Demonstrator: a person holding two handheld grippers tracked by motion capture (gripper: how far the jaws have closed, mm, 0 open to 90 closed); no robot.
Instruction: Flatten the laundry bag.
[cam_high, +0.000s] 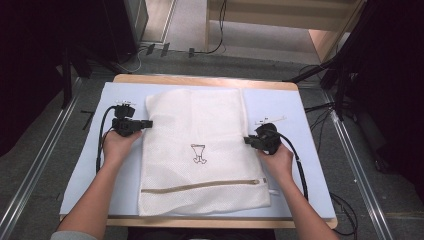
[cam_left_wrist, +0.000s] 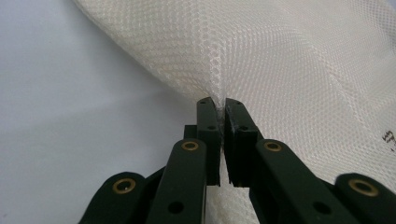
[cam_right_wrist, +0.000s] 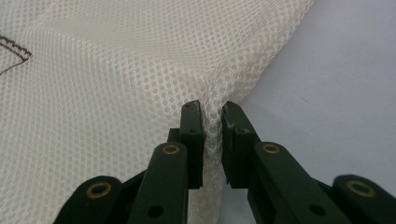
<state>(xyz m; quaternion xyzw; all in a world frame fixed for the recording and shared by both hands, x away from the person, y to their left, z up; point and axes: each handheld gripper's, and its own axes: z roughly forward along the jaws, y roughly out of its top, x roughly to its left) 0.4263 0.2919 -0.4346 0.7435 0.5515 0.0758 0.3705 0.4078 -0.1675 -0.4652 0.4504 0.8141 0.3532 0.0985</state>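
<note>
A white mesh laundry bag (cam_high: 200, 150) lies flat on the pale blue table cover (cam_high: 295, 110), its tan zipper (cam_high: 200, 185) running across near the front edge and a small dark emblem (cam_high: 198, 153) at its middle. My left gripper (cam_high: 146, 123) is at the bag's left edge, shut on a pinch of mesh (cam_left_wrist: 217, 84); in the left gripper view my left gripper (cam_left_wrist: 218, 105) has both jaws closed on the fabric. At the bag's right edge my right gripper (cam_high: 248, 141) pinches the mesh (cam_right_wrist: 140, 93) too. In its own view my right gripper (cam_right_wrist: 212, 109) holds a fold between the jaws.
The wooden table edge (cam_high: 205, 79) shows at the back. Cables (cam_high: 102, 135) trail from both grippers over the cover. A small white tag (cam_high: 271, 120) lies beyond the right gripper. Dark equipment and floor rails (cam_high: 350, 150) flank the table.
</note>
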